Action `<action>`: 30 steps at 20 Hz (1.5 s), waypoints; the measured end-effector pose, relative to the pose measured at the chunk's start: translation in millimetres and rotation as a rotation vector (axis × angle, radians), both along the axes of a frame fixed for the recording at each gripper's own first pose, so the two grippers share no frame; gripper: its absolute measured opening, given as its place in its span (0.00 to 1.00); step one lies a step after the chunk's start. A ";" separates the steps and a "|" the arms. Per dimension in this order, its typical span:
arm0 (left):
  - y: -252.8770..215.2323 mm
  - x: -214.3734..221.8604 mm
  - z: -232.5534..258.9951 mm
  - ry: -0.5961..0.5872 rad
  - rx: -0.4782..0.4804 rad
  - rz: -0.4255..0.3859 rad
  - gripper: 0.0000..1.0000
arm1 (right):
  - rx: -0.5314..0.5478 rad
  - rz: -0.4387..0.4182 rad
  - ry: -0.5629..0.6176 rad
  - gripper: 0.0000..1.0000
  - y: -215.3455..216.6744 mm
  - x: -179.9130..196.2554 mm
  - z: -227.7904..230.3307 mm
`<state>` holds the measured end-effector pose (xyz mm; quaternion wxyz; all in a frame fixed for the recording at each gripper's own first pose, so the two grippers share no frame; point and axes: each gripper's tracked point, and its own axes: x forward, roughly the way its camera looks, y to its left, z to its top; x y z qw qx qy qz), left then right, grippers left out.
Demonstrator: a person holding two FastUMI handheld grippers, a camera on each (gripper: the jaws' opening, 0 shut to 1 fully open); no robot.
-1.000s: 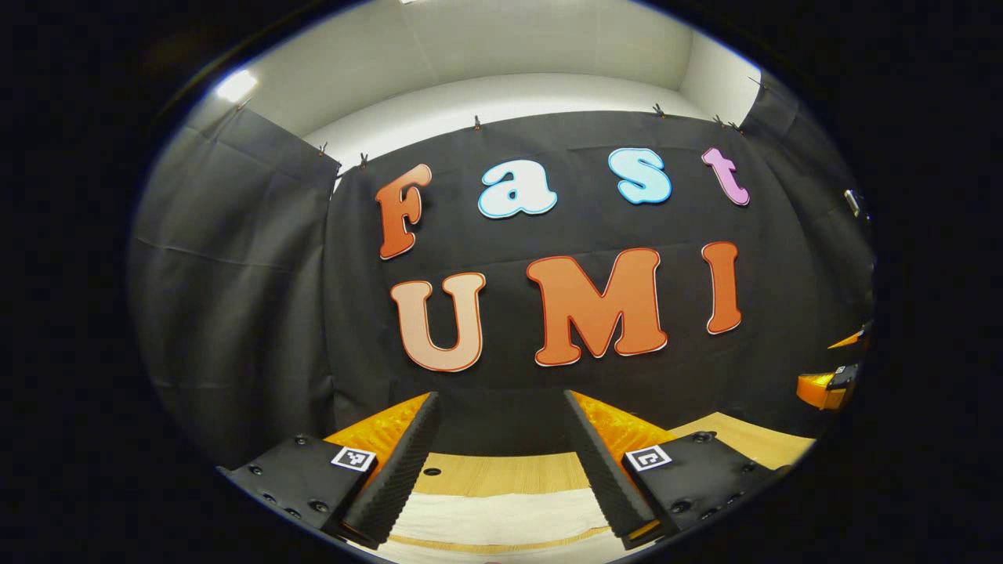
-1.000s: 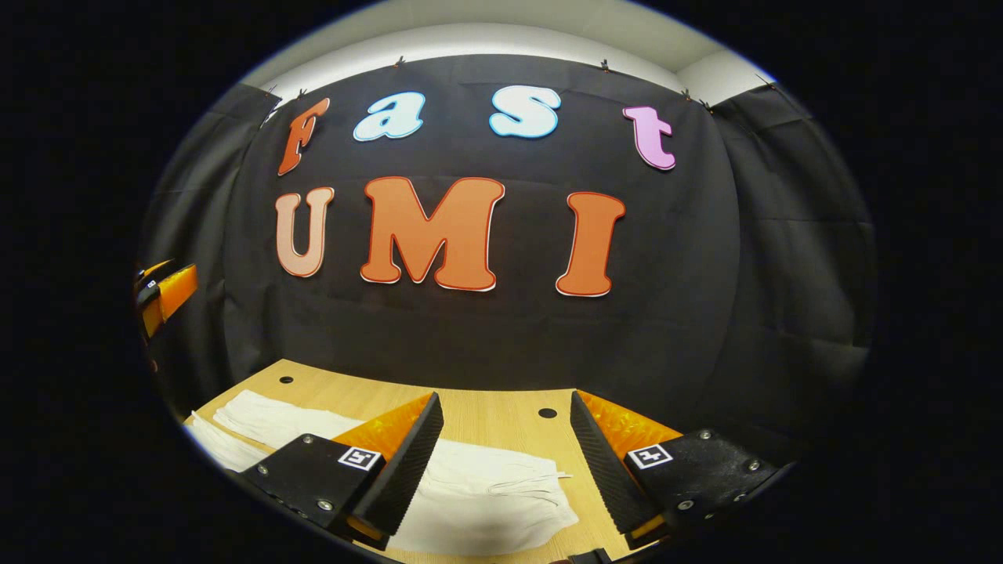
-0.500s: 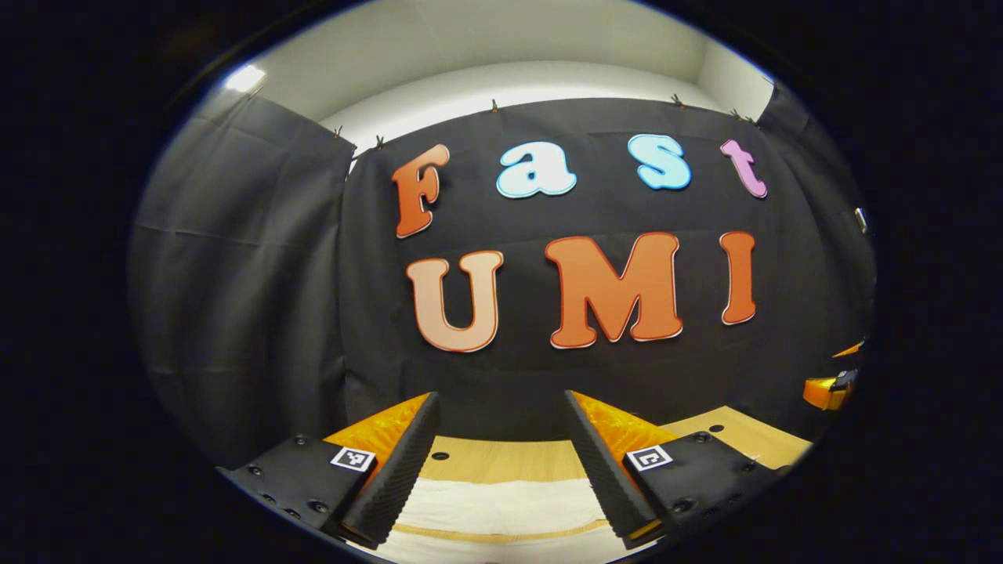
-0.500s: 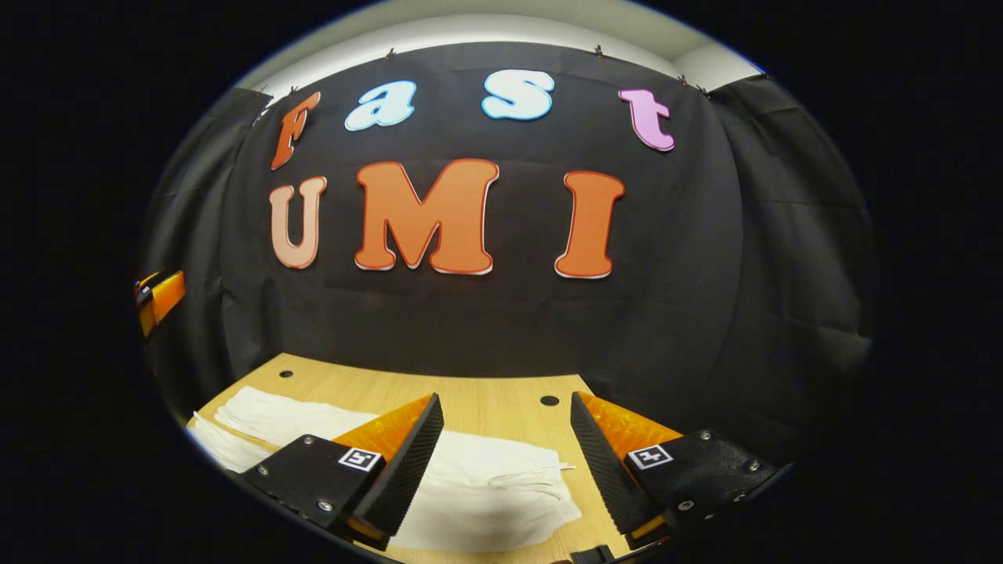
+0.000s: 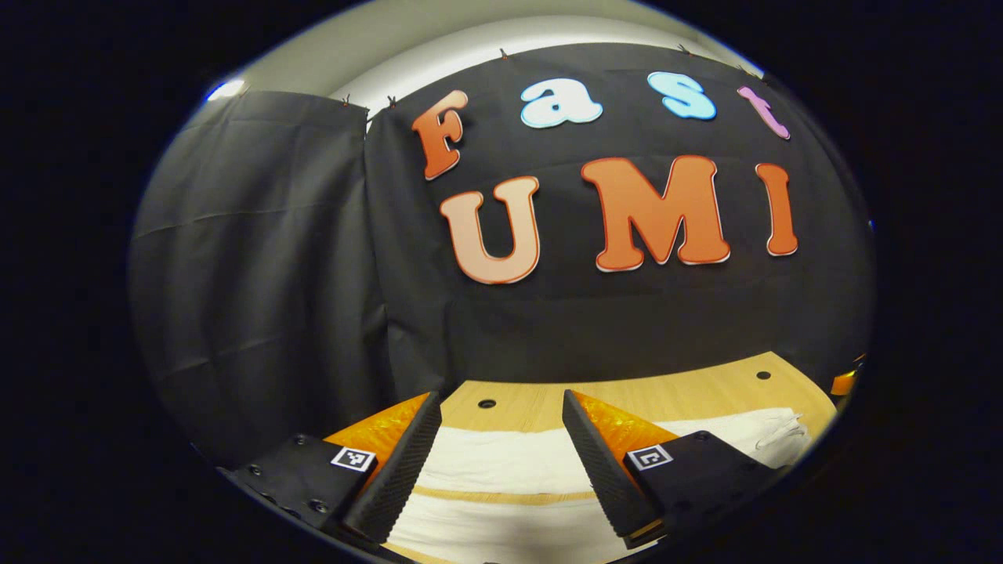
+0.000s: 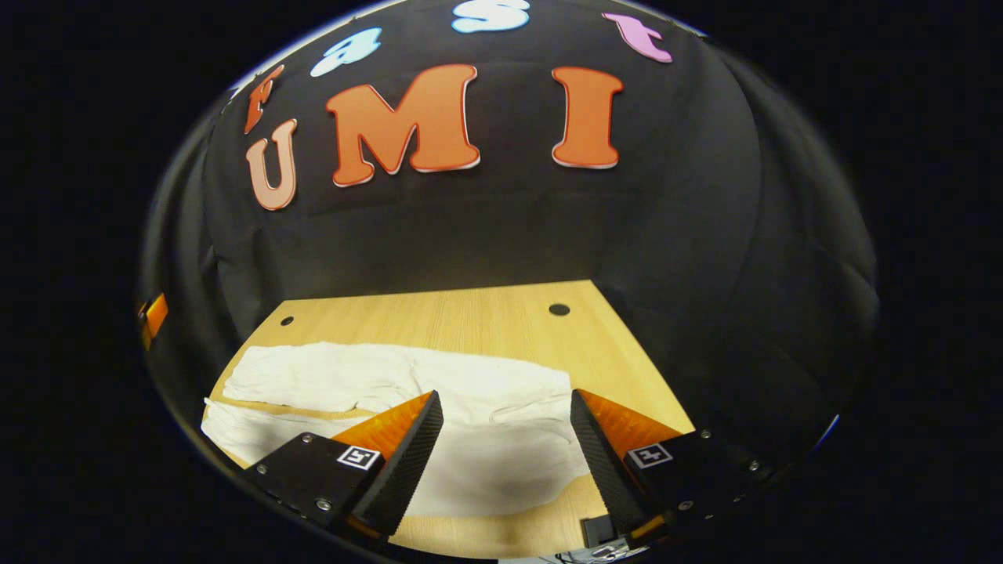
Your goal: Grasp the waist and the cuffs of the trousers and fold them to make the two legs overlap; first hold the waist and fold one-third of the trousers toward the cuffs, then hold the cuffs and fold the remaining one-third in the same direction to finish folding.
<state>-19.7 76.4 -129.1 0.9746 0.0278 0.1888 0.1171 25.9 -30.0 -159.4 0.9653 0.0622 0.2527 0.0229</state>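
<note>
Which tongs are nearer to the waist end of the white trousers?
Right. The right tongs hover open over the trousers' waist; the left tongs hover over the legs.

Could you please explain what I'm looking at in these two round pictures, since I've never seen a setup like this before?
There is no robot arm here: a person holds a two-finger gripper in each hand, and each carries a fisheye camera looking forward along its own fingers. So the left gripper view shows the left gripper at the bottom, and the right gripper view shows the right gripper the same way. Both are open and hold nothing. Beneath them is a wooden table with white trousers spread flat, the two legs lying side by side, not yet overlapped. The right gripper hovers by the waist end, the left over the legs. The black cloth behind is the booth's wall.
</note>
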 end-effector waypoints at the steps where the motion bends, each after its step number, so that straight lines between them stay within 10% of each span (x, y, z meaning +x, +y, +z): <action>1: 6.1 -5.8 -13.4 0.034 -0.021 0.024 1.00 | 0.015 0.001 0.037 0.98 0.2 -1.2 -9.1; 14: 169.9 -91.6 -175.7 0.431 -0.312 0.438 1.00 | 0.216 -0.061 0.403 0.94 16.3 0.6 -112.3; 30: 233.0 -170.4 -313.3 0.735 -0.852 0.786 1.00 | 0.371 -0.301 0.582 0.92 -1.5 11.8 -169.3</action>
